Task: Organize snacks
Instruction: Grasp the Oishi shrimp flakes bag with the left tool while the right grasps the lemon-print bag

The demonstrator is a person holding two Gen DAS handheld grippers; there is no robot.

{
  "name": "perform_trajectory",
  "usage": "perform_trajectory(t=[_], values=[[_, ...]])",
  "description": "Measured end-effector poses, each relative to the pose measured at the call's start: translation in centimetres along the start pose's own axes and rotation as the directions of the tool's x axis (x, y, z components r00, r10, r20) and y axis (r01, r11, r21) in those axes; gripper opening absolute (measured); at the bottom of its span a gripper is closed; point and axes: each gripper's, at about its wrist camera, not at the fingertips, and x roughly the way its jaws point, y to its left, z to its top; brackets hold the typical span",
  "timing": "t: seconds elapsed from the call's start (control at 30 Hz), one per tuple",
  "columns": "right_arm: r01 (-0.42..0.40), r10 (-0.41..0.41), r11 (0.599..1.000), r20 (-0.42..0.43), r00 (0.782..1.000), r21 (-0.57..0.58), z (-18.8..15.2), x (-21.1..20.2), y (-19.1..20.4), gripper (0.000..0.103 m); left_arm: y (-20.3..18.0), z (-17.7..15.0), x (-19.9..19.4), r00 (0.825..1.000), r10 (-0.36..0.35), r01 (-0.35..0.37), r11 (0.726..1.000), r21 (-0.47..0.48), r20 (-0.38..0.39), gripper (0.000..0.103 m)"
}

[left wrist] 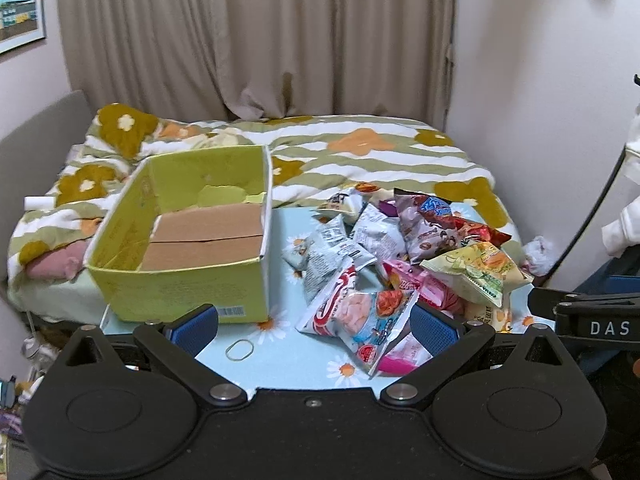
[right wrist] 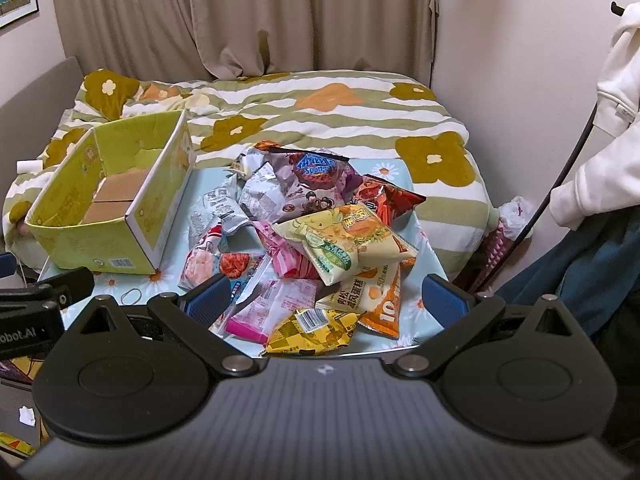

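Observation:
A pile of snack bags [left wrist: 404, 256] [right wrist: 316, 232] lies on a light blue flowered table [left wrist: 288, 344] [right wrist: 208, 184]. To its left stands an open yellow-green cardboard box [left wrist: 188, 236] [right wrist: 112, 196] with nothing inside. My left gripper [left wrist: 314, 324] is open at the table's near edge, its right finger beside a white and red bag [left wrist: 356, 316]. Over the near end of the pile my right gripper [right wrist: 326, 300] hangs open, with a yellow bag [right wrist: 312, 332] and a pink bag [right wrist: 272, 308] between its fingers, none touched.
A rubber band [left wrist: 239, 349] [right wrist: 132, 295] lies on the table before the box. Behind the table is a bed with a flowered duvet [left wrist: 360, 152] [right wrist: 320, 116] and curtains. A person in a white sleeve [right wrist: 600, 152] stands at the right by the wall.

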Motion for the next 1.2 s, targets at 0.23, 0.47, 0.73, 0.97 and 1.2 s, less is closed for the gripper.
perform_trajectory(t=[0.23,0.47,0.73,0.97,1.2], values=[[0.004,-0.005,0.999,-0.039,0.999,-0.049,0.4,2.4,-0.8,0.103,1.7,0.3,4.2,0.996,-0.074,0.069,0.994,-0.09,-0.054,0.103],[-0.051,0.038,0.992,-0.109,0.993,-0.119,1.7,7.5,-1.5,0.103,2.2,0.3,9.4,0.977,-0.114,0.065,0.965,-0.255,-0.179,0.103],[-0.114,0.079,0.973,-0.175,0.981,-0.201,3.4,13.7,-2.1,0.103,1.3,1.3,16.3,0.942,-0.139,0.01,0.922,-0.386,-0.306,0.103],[-0.194,0.128,0.949,-0.26,0.957,-0.248,4.9,17.9,-2.6,0.103,0.9,1.2,20.7,0.917,-0.163,-0.023,0.89,-0.456,-0.365,0.101],[-0.231,0.134,0.928,-0.316,0.939,-0.292,4.8,20.6,-2.3,0.103,1.0,0.4,23.5,0.889,-0.199,-0.048,0.855,-0.517,-0.412,0.094]])
